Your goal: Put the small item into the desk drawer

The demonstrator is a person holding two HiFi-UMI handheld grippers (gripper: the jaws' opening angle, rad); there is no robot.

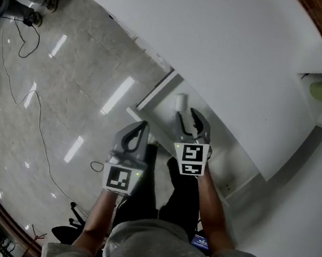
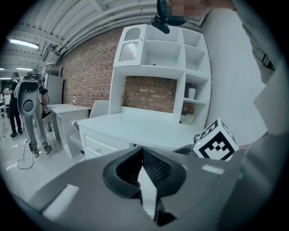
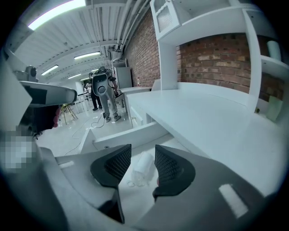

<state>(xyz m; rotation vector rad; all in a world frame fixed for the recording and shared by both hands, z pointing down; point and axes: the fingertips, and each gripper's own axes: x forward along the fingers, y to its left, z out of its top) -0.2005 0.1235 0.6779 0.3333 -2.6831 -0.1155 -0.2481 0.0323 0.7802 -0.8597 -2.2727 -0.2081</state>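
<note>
The small item (image 1: 181, 102) is a white, tube-like piece lying on its side on the floor of the open desk drawer (image 1: 154, 93). In the right gripper view the item (image 3: 142, 168) lies just past the pads, in line with the gap and apart from both. My right gripper (image 1: 188, 116) (image 3: 142, 153) hovers open over the drawer (image 3: 126, 135). My left gripper (image 1: 143, 127) is held to the left, outside the drawer, over the floor. In its own view, the left gripper (image 2: 141, 151) has its tips together with nothing between them.
The white desk top (image 1: 232, 52) runs over the drawer's far side. A shelf hutch (image 2: 158, 58) stands on the desk's back. A cable (image 1: 26, 105) trails on the glossy floor at left. People and a standing robot (image 3: 103, 90) are far off.
</note>
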